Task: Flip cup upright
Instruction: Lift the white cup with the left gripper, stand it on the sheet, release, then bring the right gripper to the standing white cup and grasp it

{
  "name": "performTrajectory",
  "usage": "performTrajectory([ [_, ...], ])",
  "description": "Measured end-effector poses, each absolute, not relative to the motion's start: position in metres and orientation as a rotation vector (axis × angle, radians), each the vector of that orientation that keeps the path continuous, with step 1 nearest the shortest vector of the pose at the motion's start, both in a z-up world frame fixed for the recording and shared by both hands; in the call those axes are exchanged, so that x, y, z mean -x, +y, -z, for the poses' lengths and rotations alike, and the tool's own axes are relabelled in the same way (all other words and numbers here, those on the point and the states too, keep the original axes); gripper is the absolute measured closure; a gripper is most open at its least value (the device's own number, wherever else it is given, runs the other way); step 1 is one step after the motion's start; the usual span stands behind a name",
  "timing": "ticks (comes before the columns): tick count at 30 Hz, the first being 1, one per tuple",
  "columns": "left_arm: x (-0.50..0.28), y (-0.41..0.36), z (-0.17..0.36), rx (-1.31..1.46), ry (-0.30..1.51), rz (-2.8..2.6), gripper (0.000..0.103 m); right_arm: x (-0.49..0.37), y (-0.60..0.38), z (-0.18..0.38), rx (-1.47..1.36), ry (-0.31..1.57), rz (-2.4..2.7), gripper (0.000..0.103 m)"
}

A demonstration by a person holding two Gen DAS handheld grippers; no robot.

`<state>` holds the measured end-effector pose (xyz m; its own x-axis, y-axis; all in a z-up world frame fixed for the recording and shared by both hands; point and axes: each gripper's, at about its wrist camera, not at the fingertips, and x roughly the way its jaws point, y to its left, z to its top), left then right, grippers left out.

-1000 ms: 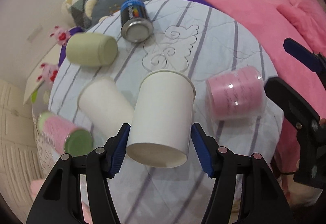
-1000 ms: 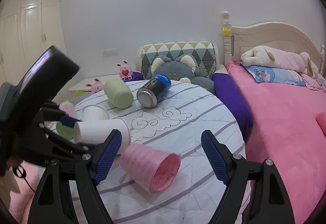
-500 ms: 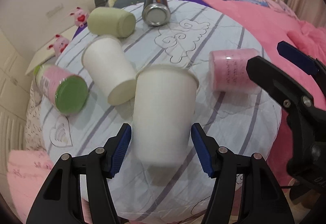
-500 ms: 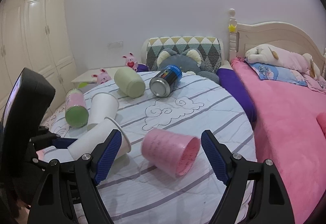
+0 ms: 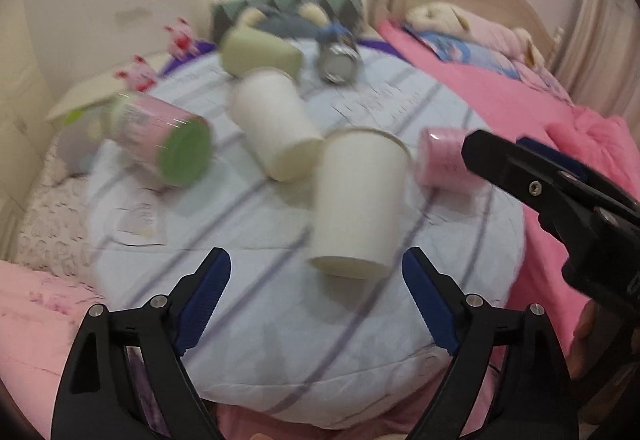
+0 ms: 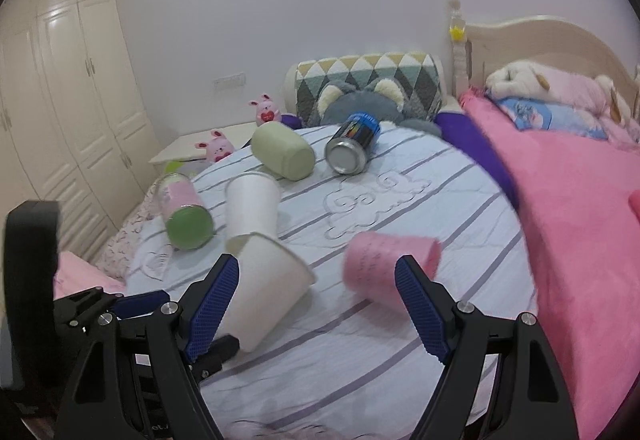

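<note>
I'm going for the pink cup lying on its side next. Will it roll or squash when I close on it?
It will probably roll: the pink cup lies on its side on the soft striped cover. It looks light and thin-walled, so a nudge from one finger of the open right gripper may push it away. A hard squeeze could dent it.

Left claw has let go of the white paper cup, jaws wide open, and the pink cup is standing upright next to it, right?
Not quite. The left claw is open and clear of the white paper cup, but the pink cup is not upright: it lies on its side on the striped table cover, mouth to the right, as the right wrist view shows.
</note>
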<state>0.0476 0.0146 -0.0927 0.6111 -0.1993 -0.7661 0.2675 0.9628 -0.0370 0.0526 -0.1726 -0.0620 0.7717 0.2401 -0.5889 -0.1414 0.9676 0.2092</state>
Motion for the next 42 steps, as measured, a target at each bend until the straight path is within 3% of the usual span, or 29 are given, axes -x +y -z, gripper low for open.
performTrajectory([
  [2,-0.041,0.019,0.089,-0.122,0.826,0.235,0.004,-0.054,-0.168,0.063,-0.195,0.677,-0.230,0.021],
  [26,-0.057,0.041,0.105,-0.098,0.821,0.318,0.003,-0.115,-0.158,0.127,-0.657,1.016,-0.274,0.021],
  [36,-0.066,0.042,0.111,-0.084,0.840,0.338,0.003,-0.127,-0.163,0.144,-0.769,0.991,-0.348,0.022],
  [39,-0.068,0.042,0.112,-0.065,0.853,0.358,0.003,-0.125,-0.163,0.142,-0.740,0.982,-0.371,0.035],
  [42,-0.069,0.041,0.113,-0.058,0.856,0.369,0.003,-0.123,-0.163,0.142,-0.717,0.978,-0.381,0.035],
])
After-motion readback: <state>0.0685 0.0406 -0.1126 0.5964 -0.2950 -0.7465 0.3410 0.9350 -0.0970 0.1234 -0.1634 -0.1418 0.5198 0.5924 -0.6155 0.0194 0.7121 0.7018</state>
